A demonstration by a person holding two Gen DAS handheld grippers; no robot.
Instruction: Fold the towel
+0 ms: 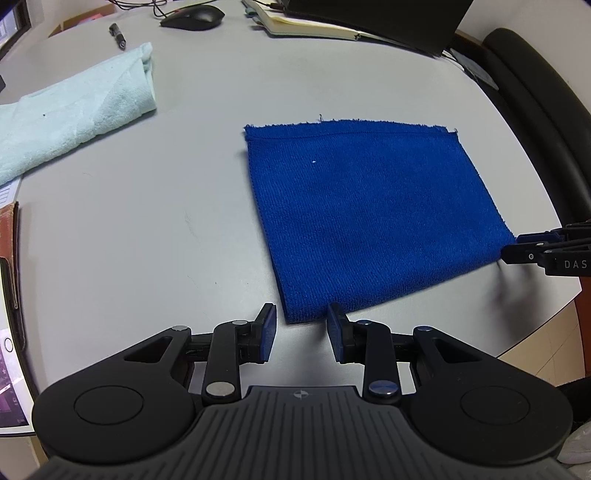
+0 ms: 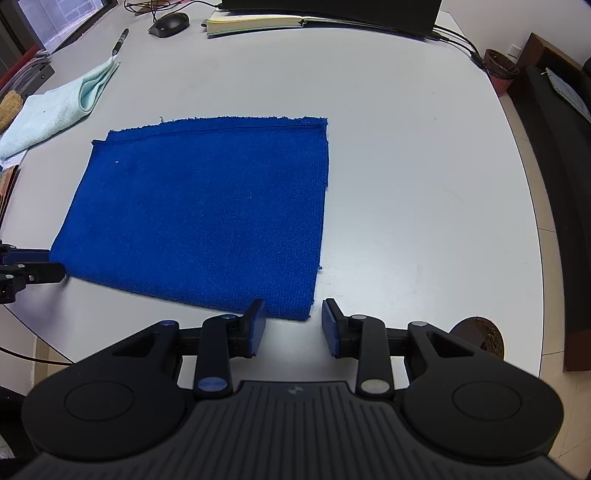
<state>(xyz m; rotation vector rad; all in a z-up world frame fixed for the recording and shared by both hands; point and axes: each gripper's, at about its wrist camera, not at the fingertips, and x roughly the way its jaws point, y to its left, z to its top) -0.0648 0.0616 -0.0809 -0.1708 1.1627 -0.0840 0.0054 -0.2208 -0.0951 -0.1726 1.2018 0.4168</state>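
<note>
The left gripper [image 1: 301, 330] stands part open, empty, over the near left corner of the blue towel [image 1: 369, 214], which lies flat on the grey table [image 1: 147, 229]. The right gripper [image 2: 293, 326], likewise part open and empty, brackets the near right corner; a pale towel [image 2: 55, 110] lies far left of both.

Office: desk [image 2: 406, 147] w/ mouse [image 2: 170, 23], notebook [image 2: 255, 21], pen [image 2: 121, 40].
</note>
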